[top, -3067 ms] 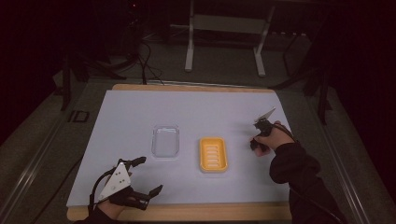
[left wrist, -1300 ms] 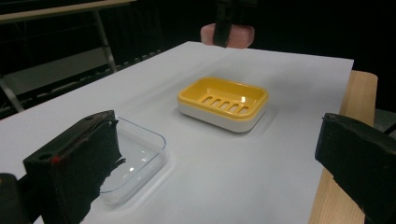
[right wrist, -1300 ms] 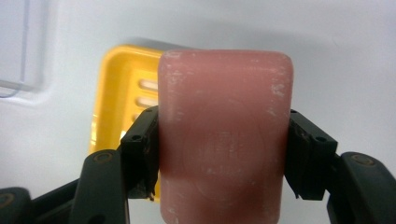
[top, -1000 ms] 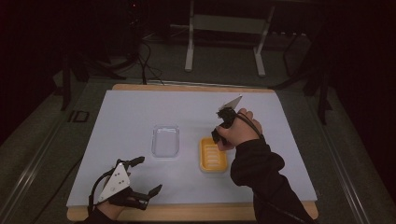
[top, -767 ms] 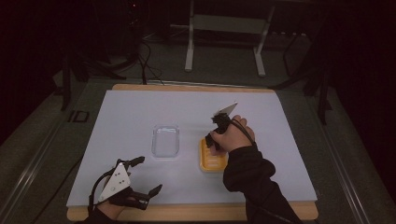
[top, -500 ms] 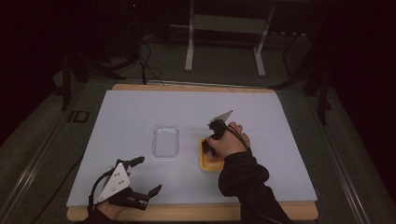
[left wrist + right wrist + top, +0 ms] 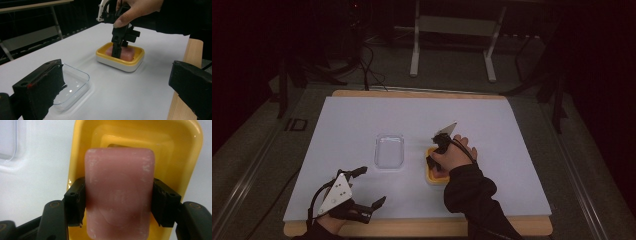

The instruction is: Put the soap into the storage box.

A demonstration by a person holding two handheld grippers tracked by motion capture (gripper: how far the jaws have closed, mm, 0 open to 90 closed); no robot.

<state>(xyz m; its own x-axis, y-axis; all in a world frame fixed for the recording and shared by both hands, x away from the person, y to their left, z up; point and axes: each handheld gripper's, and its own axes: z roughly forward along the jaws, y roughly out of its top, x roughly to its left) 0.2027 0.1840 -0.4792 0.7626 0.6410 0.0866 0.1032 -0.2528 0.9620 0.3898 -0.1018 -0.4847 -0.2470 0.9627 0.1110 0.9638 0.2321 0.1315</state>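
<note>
Currently a pink bar of soap [image 7: 119, 195] is lying inside a yellow-rimmed soap dish [image 7: 185, 152], which is sitting on the white table sheet [image 7: 362, 120] a little right of the centre in the high view. The right gripper [image 7: 119, 202] is pointing steeply down into the dish, and its two black jaws are pressing against the two long sides of the soap, one on each flank, so the bar is being grasped between them while its underside is still sitting in the dish as far as the frames are showing. In the left gripper view the same gripper [image 7: 117, 51] is standing nearly upright over the dish [image 7: 120, 63], with the person's right hand [image 7: 135, 11] wrapping around its body from above. Just beside the dish, to its left in the high view, a clear empty tray [image 7: 389, 151] is resting on the sheet, apart from the dish and not touching it. Nearer the front edge of the table the left gripper [image 7: 367, 189] is resting low in the person's left hand, well apart from both containers; its jaws are standing spread wide with nothing between them. The sheet is covering a wooden tabletop [image 7: 422, 227], whose edge is showing along the front.
</note>
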